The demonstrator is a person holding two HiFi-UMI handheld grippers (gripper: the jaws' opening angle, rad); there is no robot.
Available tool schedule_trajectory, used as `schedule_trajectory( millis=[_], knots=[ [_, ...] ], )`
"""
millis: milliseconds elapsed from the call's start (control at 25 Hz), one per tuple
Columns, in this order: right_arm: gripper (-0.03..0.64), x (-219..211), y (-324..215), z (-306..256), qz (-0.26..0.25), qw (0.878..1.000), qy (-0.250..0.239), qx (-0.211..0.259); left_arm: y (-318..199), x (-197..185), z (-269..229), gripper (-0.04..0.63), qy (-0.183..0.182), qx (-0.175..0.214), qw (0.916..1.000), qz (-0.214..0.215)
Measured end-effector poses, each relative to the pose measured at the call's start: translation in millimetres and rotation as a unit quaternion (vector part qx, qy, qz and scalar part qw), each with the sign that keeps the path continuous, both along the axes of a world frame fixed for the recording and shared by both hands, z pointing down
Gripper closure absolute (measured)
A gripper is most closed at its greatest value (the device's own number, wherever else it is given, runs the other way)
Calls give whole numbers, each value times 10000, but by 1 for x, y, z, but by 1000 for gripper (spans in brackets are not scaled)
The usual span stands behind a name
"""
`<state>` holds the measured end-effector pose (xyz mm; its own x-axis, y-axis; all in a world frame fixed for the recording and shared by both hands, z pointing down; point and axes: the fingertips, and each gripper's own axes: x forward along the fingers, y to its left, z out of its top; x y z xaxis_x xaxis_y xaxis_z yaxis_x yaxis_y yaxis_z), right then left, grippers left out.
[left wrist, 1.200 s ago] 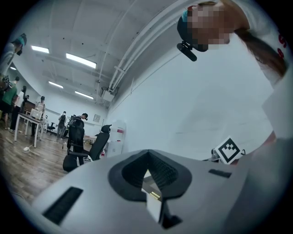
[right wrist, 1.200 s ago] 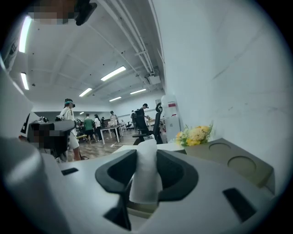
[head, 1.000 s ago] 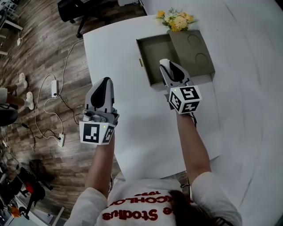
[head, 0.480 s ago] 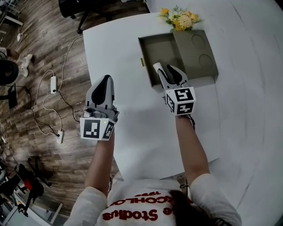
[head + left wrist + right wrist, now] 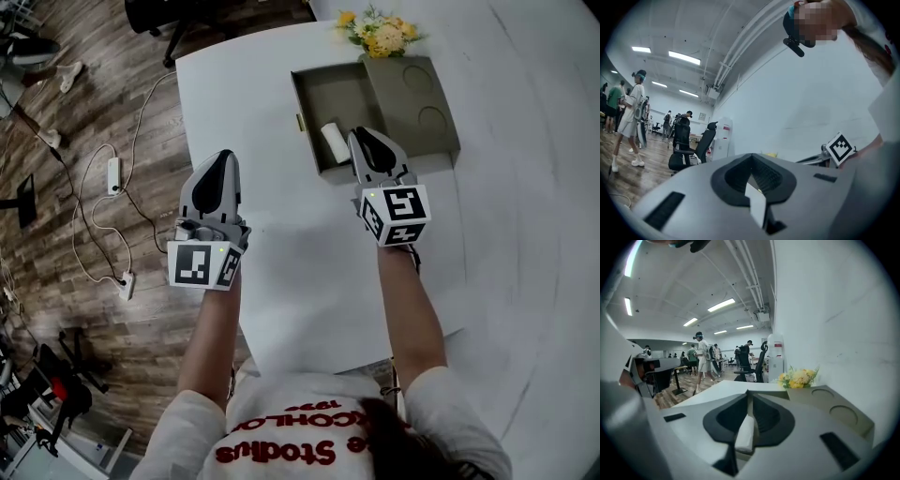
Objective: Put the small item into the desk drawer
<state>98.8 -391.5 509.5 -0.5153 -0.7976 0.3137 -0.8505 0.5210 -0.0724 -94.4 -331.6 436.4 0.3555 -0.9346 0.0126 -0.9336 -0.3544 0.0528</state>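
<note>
The small white roll (image 5: pixel 332 142) lies in the open grey-green drawer (image 5: pixel 326 97), upper middle, and the right gripper (image 5: pixel 364 141), its jaws just now closing together on nothing, hangs so near that a careless swing could knock the roll out.

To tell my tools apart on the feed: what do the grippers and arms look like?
The left gripper and right gripper match: light grey shells with black insets, tapering to the fingers, each with a white cube of black square markers behind. Bare arms, white T-shirt with red print. The right fingers have just been closing, empty.
</note>
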Motion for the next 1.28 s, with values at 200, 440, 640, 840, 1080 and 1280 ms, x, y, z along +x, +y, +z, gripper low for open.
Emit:
schedule_trajectory(
  millis=[200,440,640,840,1080,1280],
  knots=[
    [592,4,14,-56,4,9987,-251,442,8,0,-28,589,-50,227,9997,15],
    [592,5,43,-109,9,9957,-288,875,28,-1,-62,589,-89,457,9989,10],
    [592,7,81,-144,32,9928,-456,1105,57,-4,-95,589,-139,679,9976,-23],
    [592,7,104,-162,-96,9905,-464,1287,72,-5,-119,589,-236,841,9962,-49],
    [592,12,138,-187,-96,9882,-520,1437,111,-5,-135,589,-135,885,9960,-74],
    [592,12,184,-202,-46,9868,-593,1504,159,-6,-148,589,-56,966,9953,-55]
  ],
)
